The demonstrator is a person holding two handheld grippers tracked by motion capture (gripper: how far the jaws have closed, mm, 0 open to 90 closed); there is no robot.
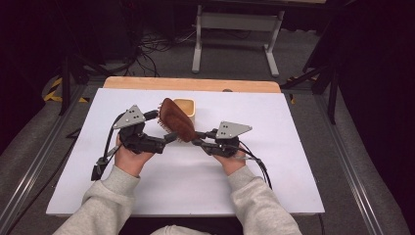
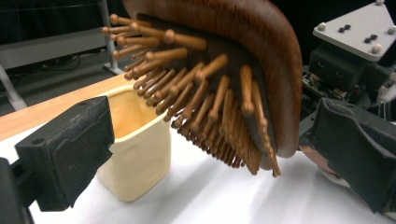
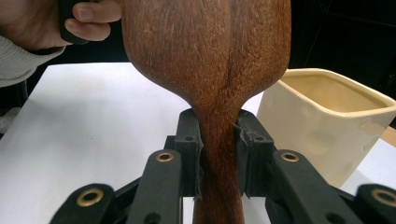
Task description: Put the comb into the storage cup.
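Note:
A brown wooden hairbrush [image 1: 175, 119] is held above the table, its head tilted up towards the far left over a cream square cup [image 1: 185, 106]. My right gripper [image 1: 198, 140] is shut on the brush's handle [image 3: 219, 163], both pads pressed against the narrow neck. My left gripper [image 1: 164, 127] is open, with its jaws wide apart on either side of the brush head. In the left gripper view the wooden bristles [image 2: 210, 98] point down and towards me, not touched by either pad. The cup [image 2: 135, 149] stands upright and empty below them.
The white table board [image 1: 274, 161] has a wooden strip [image 1: 195, 84] along its far edge. Grey floor, cables and a white metal frame [image 1: 235, 29] lie beyond it. A hand [image 3: 86, 18] holding the left gripper shows behind the brush.

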